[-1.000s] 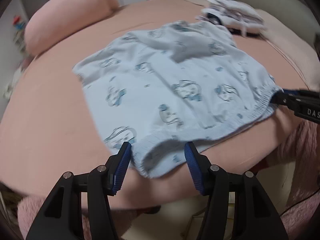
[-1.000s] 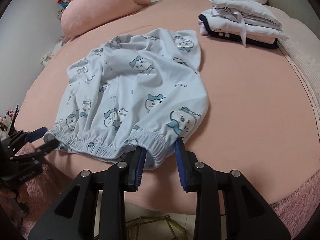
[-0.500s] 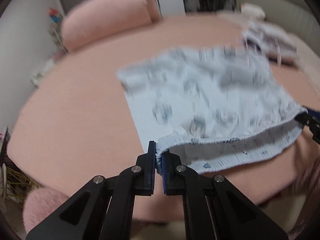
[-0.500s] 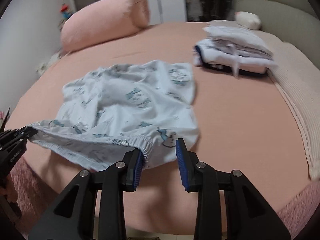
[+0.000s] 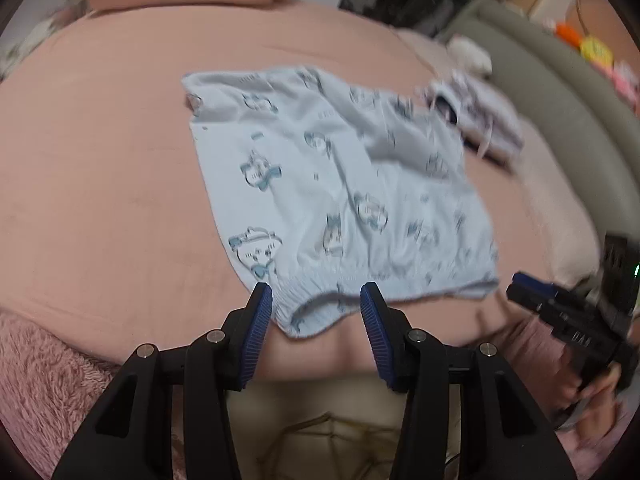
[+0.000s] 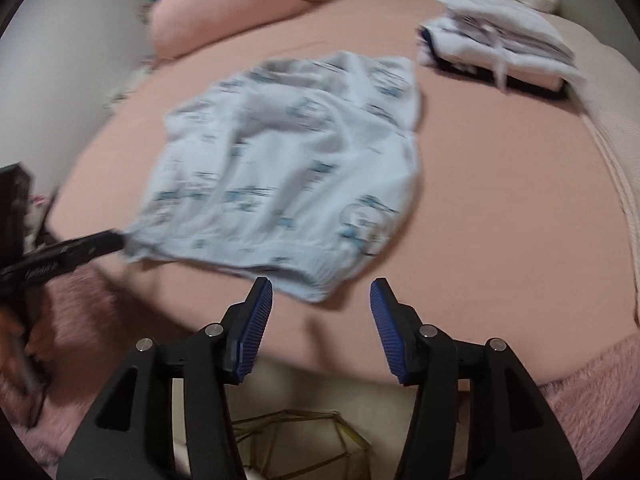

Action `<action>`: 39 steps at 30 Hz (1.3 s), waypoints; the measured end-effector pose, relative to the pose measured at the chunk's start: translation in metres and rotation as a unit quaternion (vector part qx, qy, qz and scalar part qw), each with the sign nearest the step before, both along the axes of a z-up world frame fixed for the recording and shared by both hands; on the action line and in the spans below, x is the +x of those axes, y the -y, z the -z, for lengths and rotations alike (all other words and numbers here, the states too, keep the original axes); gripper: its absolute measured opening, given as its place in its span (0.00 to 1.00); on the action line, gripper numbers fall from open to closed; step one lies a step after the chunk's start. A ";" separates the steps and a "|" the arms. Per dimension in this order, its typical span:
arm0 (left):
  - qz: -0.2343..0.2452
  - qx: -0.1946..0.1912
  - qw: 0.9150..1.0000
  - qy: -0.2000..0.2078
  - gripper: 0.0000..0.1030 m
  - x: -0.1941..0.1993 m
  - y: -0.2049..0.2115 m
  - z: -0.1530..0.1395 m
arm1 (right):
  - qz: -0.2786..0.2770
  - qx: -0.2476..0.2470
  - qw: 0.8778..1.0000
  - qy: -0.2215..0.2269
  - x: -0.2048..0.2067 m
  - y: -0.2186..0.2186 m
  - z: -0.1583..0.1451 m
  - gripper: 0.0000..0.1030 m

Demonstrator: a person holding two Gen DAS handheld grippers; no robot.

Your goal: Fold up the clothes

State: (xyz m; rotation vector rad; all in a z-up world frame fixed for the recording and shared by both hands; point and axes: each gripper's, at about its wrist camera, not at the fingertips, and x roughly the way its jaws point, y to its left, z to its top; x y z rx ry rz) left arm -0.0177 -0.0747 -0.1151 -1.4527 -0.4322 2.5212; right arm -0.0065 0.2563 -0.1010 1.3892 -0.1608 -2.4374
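Light blue shorts [image 5: 332, 200] with a cartoon print lie flat on the pink bed [image 5: 100, 184], waistband toward me at the near edge. My left gripper [image 5: 316, 308] is open, its blue pads on either side of the waistband's left corner, holding nothing. In the right wrist view the shorts [image 6: 288, 172] are blurred; my right gripper [image 6: 320, 300] is open and empty just in front of the waistband's right part. The right gripper shows in the left wrist view [image 5: 560, 312], and the left gripper in the right wrist view [image 6: 72, 252].
A stack of folded clothes [image 6: 500, 40] sits at the far right of the bed. A pink bolster pillow [image 6: 232, 12] lies at the back left. A fuzzy pink cover [image 5: 44, 376] hangs below the bed's near edge. A gold wire frame [image 6: 304, 448] stands on the floor.
Both grippers had lifted the waistband; now both have opened and let it go. The shorts have dropped flat on the bed and both grippers have pulled back slightly.
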 end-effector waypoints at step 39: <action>-0.070 0.153 0.981 0.098 0.42 -0.010 0.018 0.074 | 0.070 -0.097 0.987 0.106 -0.066 -0.014 0.045 0.50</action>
